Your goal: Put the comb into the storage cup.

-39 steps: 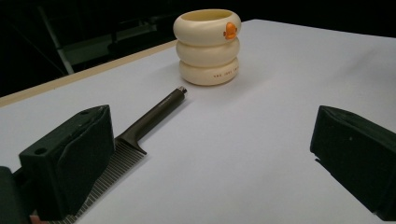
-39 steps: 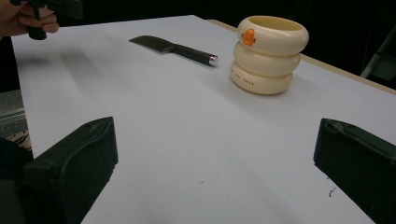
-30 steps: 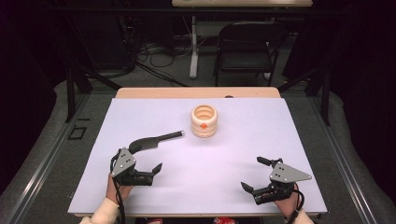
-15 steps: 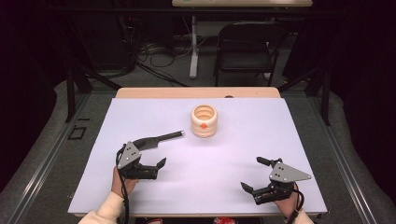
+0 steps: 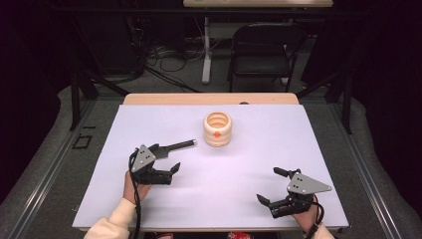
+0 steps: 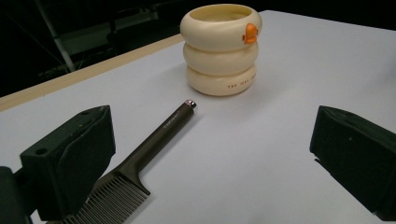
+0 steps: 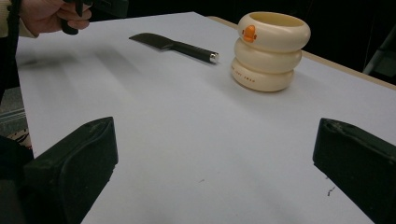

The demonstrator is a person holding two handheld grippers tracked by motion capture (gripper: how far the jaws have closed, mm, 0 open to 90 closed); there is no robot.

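Count: one comb (image 5: 171,147), one cup (image 5: 217,129), two grippers, one table (image 5: 308,139).
Comb: dark, lies flat at about 9 o'clock from the cup, handle tip pointing toward it, tip near the cup but apart. In the left gripper view the teeth (image 6: 107,203) sit just beside the left-hand jaw, handle running to 1 o'clock.
Cup: cream, three stacked rings, small orange duck on the top ring; upright, open mouth up, around table centre, toward the far edge.
Left gripper (image 5: 166,168): jaws spread wide, nothing between them; hovers just beside the comb's toothed end, at 7 o'clock from the cup. A hand (image 5: 133,185) holds it.
Right gripper (image 5: 273,186): jaws wide apart, nothing held; sits low at 5 o'clock from the cup, well apart from cup and comb, near the table's near-right corner.
Edges: a bare wooden strip shows along the far edge; the cup stands well in from it.
Open room: bare white surface between the two grippers and across the right half; wide bare margins at left and right of the cup.
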